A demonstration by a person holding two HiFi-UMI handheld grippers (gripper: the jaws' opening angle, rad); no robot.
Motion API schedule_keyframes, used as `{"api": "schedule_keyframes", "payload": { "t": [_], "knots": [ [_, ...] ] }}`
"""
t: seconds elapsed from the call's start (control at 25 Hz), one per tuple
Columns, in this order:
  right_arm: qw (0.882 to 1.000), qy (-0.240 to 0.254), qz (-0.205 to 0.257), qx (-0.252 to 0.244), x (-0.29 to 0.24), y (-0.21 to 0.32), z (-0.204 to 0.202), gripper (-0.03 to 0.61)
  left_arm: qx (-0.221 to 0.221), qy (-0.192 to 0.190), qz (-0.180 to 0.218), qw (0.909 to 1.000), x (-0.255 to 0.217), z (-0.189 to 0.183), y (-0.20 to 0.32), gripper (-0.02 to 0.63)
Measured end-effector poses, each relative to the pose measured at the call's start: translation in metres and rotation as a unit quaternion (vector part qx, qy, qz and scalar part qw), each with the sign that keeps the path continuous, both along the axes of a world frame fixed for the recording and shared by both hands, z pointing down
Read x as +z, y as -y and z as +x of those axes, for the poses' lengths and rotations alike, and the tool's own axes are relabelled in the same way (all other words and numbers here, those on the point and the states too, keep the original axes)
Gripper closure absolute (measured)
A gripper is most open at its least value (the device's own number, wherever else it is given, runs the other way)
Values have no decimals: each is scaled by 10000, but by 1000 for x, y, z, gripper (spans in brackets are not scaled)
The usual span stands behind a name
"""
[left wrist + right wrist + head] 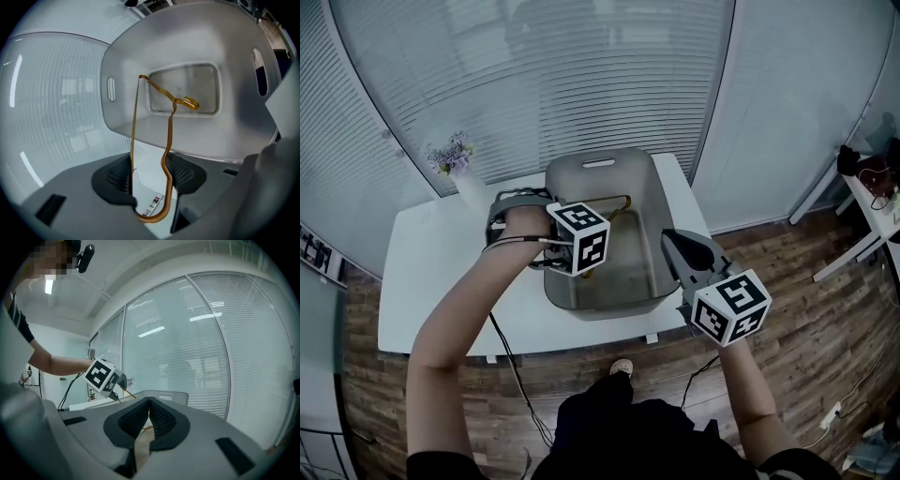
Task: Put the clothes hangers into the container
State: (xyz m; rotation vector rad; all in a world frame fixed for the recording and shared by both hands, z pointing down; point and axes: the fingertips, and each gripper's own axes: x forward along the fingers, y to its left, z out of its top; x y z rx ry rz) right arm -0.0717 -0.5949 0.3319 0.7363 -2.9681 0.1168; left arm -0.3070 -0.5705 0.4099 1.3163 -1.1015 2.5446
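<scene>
The left gripper (150, 177), jaws half-closed on the amber clothes hanger (133, 140) pointing hook-first into the grey container (187, 136), should lower it well inside before releasing; the right gripper (149, 416) has its jaws together, empty.

No legible text anywhere; only coded square markers on left cube (579, 238), right cube (730, 307)

hanger (132, 140): 1 seen, maybe more | container (600, 164): 1 | grippers (149, 176) (149, 404): 2 | table (441, 281): 1 | flower vase (457, 169): 1
</scene>
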Motion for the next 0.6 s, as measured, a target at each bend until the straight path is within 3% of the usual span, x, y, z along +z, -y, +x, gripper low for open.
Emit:
{"api": "schedule_keyframes", "payload": {
  "t": [0.2,0.6],
  "knots": [
    [10000,57,-10,58,-2,0,4,552,189,593,-413,9972,1,-4,9,400],
    [9998,110,-46,182,0,2,17,552,504,1175,-676,9895,9,-12,11,403]
  ]
}}
